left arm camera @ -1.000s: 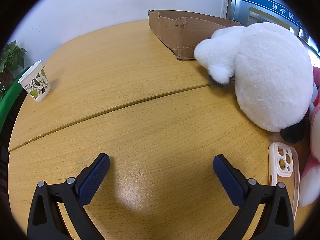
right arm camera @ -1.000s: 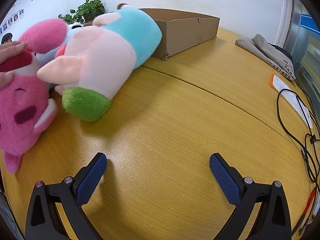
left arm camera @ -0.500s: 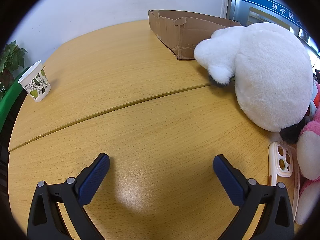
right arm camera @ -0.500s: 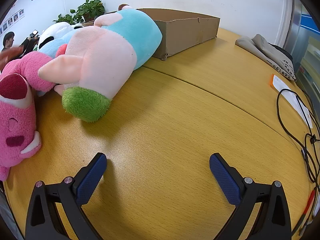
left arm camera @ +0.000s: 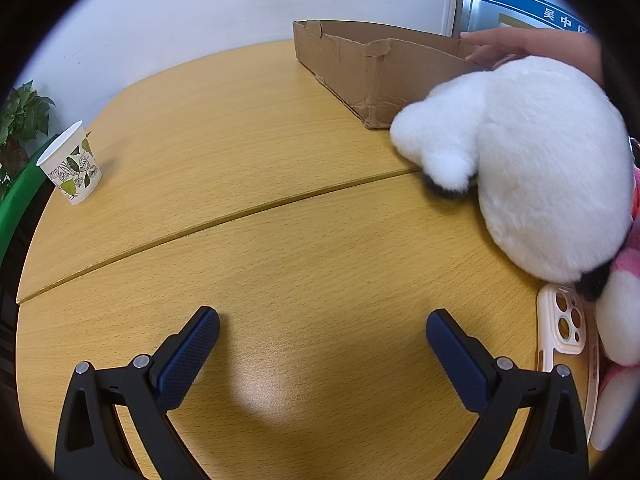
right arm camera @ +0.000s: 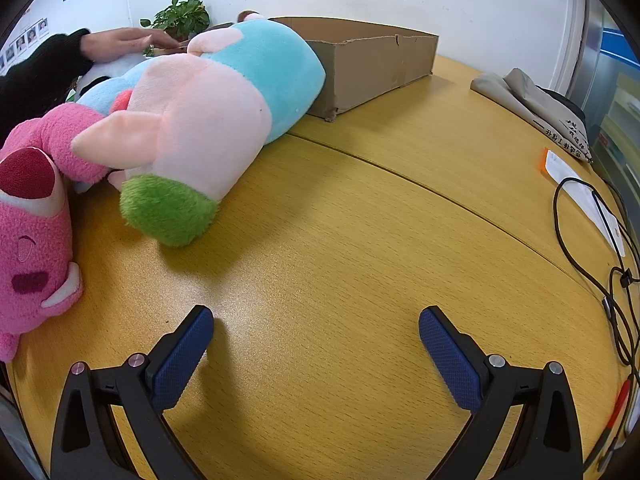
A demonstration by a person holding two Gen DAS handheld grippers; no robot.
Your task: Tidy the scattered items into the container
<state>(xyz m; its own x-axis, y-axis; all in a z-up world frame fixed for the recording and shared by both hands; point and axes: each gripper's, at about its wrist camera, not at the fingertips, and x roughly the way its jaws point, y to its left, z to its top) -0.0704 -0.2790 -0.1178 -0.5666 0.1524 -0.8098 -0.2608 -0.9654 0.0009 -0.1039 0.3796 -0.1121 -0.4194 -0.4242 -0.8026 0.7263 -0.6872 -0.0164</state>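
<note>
A shallow cardboard box [left arm camera: 360,64] [right arm camera: 372,60] stands at the back of the wooden table. A big white plush [left arm camera: 552,168] lies at the right in the left wrist view, touching the box's corner. A pink, blue and green plush pig [right arm camera: 216,112] lies against the box in the right wrist view, and a bright pink plush [right arm camera: 32,232] rests at the left edge. My left gripper [left arm camera: 322,330] and my right gripper [right arm camera: 316,326] hover open over bare table, holding nothing. A person's hand [left arm camera: 516,42] [right arm camera: 128,42] reaches over the plush toys by the box.
A leaf-patterned paper cup [left arm camera: 72,164] stands at the table's far left. A phone case [left arm camera: 562,320] lies beside the white plush. Folded grey cloth [right arm camera: 532,108], papers [right arm camera: 580,188] and black cables [right arm camera: 608,264] lie at the right. A potted plant [right arm camera: 180,18] stands behind.
A person's hand has come in over the plush toys near the box. The pink plush dropped lower and now lies flat. Both grippers have stayed in place.
</note>
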